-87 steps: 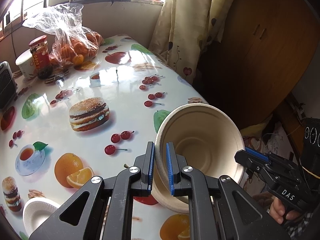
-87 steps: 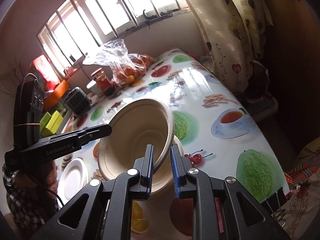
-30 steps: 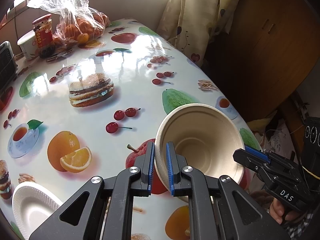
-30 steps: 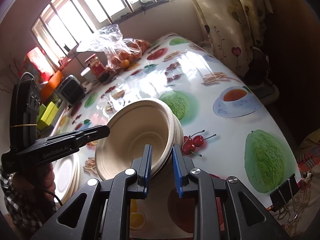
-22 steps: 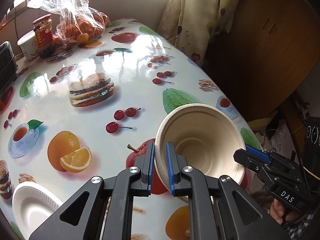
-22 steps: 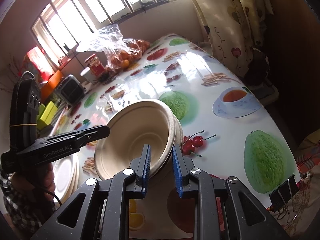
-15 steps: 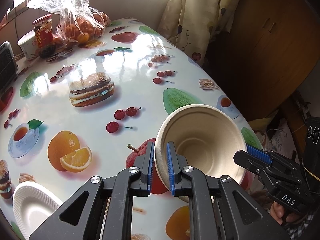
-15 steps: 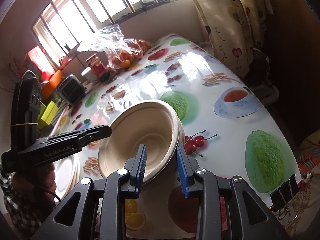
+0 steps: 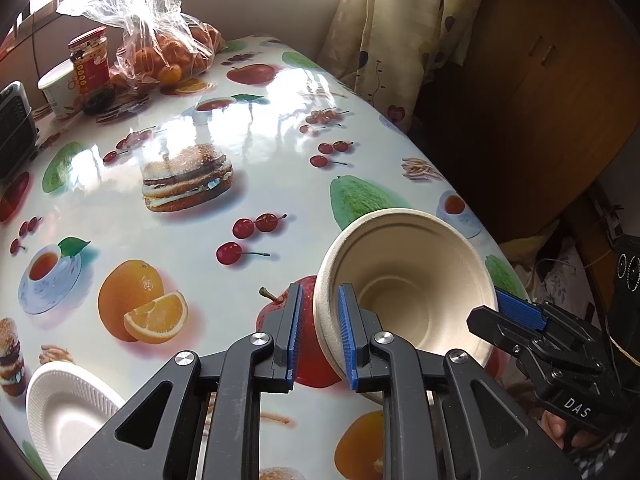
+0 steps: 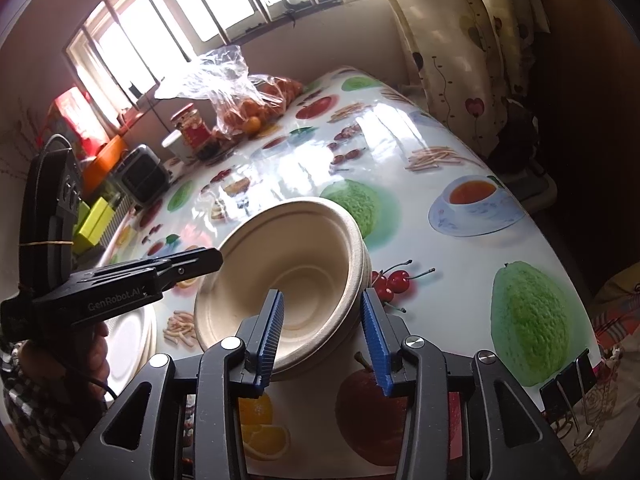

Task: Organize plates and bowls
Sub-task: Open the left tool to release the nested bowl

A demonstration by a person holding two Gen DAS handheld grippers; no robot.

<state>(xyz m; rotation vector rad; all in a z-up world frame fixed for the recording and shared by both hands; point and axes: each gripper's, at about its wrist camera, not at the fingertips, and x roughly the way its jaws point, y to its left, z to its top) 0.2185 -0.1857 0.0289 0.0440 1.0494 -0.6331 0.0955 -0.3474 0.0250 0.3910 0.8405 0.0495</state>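
A beige paper bowl (image 9: pixel 404 292) sits nested on other beige bowls near the table's front right edge; it also shows in the right wrist view (image 10: pixel 288 276). My left gripper (image 9: pixel 318 336) is shut on the bowl's left rim. My right gripper (image 10: pixel 324 332) is open, its blue pads either side of the bowl's near rim without touching it; it shows in the left wrist view (image 9: pixel 516 320) at the bowl's right. A stack of white paper plates (image 9: pixel 64 408) lies at the front left, also in the right wrist view (image 10: pixel 132 340).
The table (image 9: pixel 260 128) has a glossy fruit-print cloth. At the far side stand a bag of oranges (image 9: pixel 160 52), a red-lidded jar (image 9: pixel 90 60), a white cup (image 9: pixel 60 88) and a dark appliance (image 9: pixel 14 128). A curtain (image 9: pixel 388 40) and wooden cabinet (image 9: pixel 540 80) are to the right.
My right gripper has opened and let go of the bowl's rim. The bowl has come down onto the stack of bowls. My left gripper still holds the rim.
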